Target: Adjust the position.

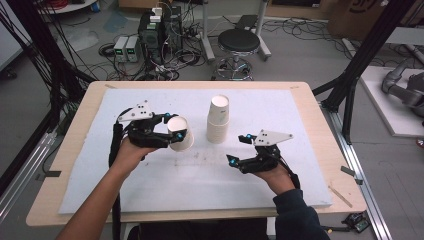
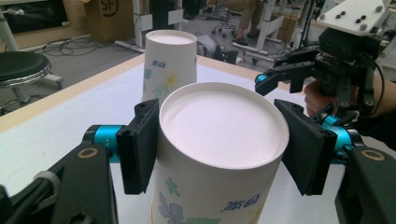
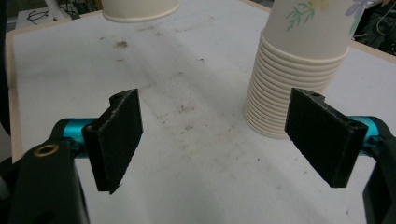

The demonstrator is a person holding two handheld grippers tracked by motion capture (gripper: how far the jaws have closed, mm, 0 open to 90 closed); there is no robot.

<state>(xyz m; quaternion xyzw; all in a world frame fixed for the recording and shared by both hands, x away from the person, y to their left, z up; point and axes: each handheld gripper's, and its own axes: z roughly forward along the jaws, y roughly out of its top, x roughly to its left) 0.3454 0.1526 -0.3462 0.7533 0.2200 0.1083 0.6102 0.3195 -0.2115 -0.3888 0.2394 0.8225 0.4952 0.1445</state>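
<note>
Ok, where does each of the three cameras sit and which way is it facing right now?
High view: above the person's side, looking forward and down on the table; both forearms and hands enter from the bottom.
Left gripper view: rides the left gripper, looking along its jaws at the single cup between them, the right gripper beyond.
Right gripper view: rides the right gripper, jaws apart, facing the cup stack.
Shared: all three views show the cup stack.
</note>
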